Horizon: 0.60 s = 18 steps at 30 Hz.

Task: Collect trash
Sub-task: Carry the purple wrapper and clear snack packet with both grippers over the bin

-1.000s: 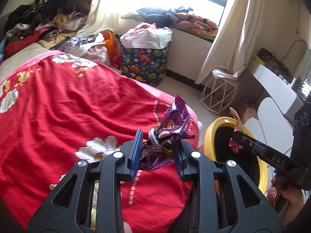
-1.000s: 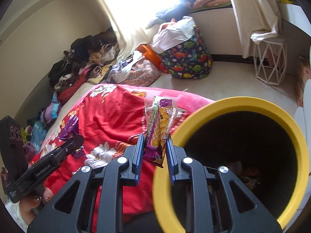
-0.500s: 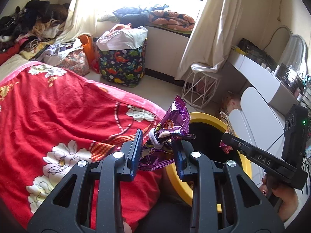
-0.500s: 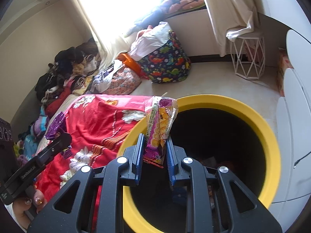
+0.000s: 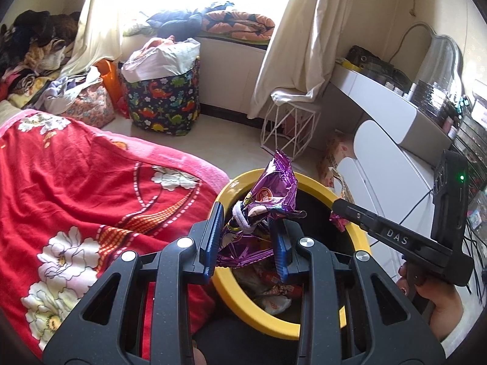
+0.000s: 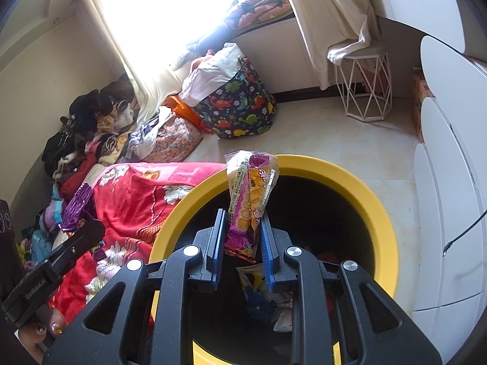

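My left gripper (image 5: 247, 238) is shut on a crumpled purple foil wrapper (image 5: 269, 196) and a white hair tie, held over the near rim of the yellow-rimmed trash bin (image 5: 359, 234). My right gripper (image 6: 243, 243) is shut on a clear biscuit wrapper (image 6: 249, 197) with purple print, held upright over the bin's (image 6: 334, 170) dark opening. Trash lies at the bin's bottom. The right gripper also shows in the left wrist view (image 5: 338, 213), above the bin's far side. The left gripper shows at the left edge of the right wrist view (image 6: 82, 228).
A bed with a red flowered blanket (image 5: 76, 200) lies left of the bin. A dinosaur-print hamper (image 5: 164, 103), a white wire stool (image 5: 289, 130) and white drawers (image 5: 392, 182) stand around the floor. Clothes are piled at the far left.
Both grippers have moved right, from over the bed to above the bin's opening. Each still holds its wrapper.
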Each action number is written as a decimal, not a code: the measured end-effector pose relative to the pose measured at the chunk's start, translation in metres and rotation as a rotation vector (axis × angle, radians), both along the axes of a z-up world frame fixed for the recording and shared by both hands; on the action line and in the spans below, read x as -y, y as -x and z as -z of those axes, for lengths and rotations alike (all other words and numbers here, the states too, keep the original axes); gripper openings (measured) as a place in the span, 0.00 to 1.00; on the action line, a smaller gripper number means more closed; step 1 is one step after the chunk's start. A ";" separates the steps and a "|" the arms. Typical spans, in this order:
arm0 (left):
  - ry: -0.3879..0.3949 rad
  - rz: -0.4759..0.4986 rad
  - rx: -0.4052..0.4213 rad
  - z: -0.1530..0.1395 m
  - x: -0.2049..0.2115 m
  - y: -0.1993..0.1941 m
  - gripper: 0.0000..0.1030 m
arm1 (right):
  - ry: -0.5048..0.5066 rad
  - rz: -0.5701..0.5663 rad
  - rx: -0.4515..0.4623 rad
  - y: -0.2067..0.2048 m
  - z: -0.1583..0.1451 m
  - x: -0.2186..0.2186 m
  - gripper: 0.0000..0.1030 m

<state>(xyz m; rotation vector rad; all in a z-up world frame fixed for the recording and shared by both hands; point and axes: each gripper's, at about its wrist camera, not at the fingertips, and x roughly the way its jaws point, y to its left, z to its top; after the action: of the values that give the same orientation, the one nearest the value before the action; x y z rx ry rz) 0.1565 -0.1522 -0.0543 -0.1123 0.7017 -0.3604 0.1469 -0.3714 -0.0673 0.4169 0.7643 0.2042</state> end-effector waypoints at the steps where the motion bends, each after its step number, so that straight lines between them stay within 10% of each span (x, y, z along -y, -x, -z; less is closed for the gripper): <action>1: -0.002 0.012 0.002 0.000 0.004 0.001 0.23 | 0.000 0.004 0.000 -0.001 0.000 0.001 0.20; 18: -0.035 0.164 -0.028 0.016 0.047 0.004 0.23 | -0.004 0.061 -0.005 0.007 0.000 0.032 0.22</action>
<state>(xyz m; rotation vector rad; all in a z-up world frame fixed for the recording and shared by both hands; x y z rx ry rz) 0.1524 -0.1994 -0.0702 -0.0268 0.7465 -0.5042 0.1396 -0.4036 -0.0677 0.4443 0.7552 0.1476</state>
